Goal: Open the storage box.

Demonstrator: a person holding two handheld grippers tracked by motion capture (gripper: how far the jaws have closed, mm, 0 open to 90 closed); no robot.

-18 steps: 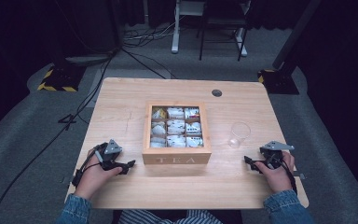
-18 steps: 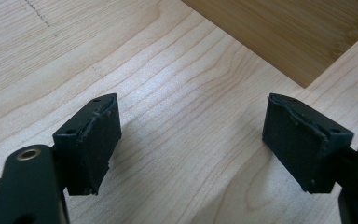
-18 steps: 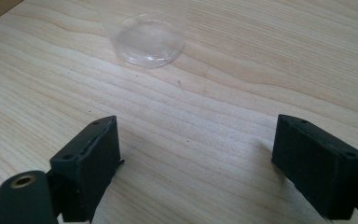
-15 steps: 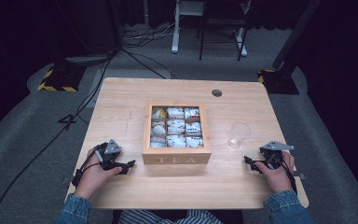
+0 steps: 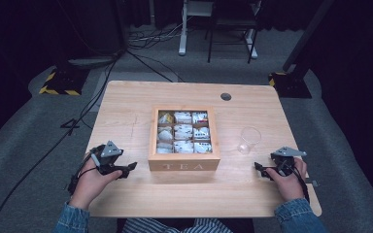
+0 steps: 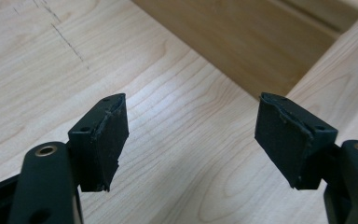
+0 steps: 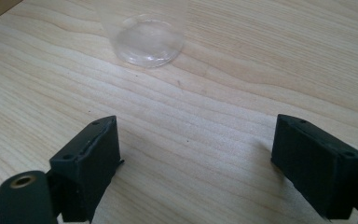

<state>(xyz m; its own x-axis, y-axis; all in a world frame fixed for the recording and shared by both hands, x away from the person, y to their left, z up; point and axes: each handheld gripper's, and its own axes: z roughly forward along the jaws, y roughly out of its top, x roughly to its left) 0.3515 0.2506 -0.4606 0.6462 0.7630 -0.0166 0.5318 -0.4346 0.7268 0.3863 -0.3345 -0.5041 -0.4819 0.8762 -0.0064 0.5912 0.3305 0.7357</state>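
Nothing is moved since earlier: both the left gripper (image 5: 130,167) and right gripper (image 5: 258,166) are rested spread, empty. Ahead of the right, the clear plastic cup (image 5: 249,140) is judged the next reach; beside the left, the open wooden tea box (image 5: 183,160) is untouched.

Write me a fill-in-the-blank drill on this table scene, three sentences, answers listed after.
1. The square wooden tea box has the word ____ on its front wall.
2. The clear plastic cup stands on the light wooden table between the tea box and the ____ gripper.
3. The left gripper has its jaws ____, with nothing between them.

Missing words: TEA; right; open
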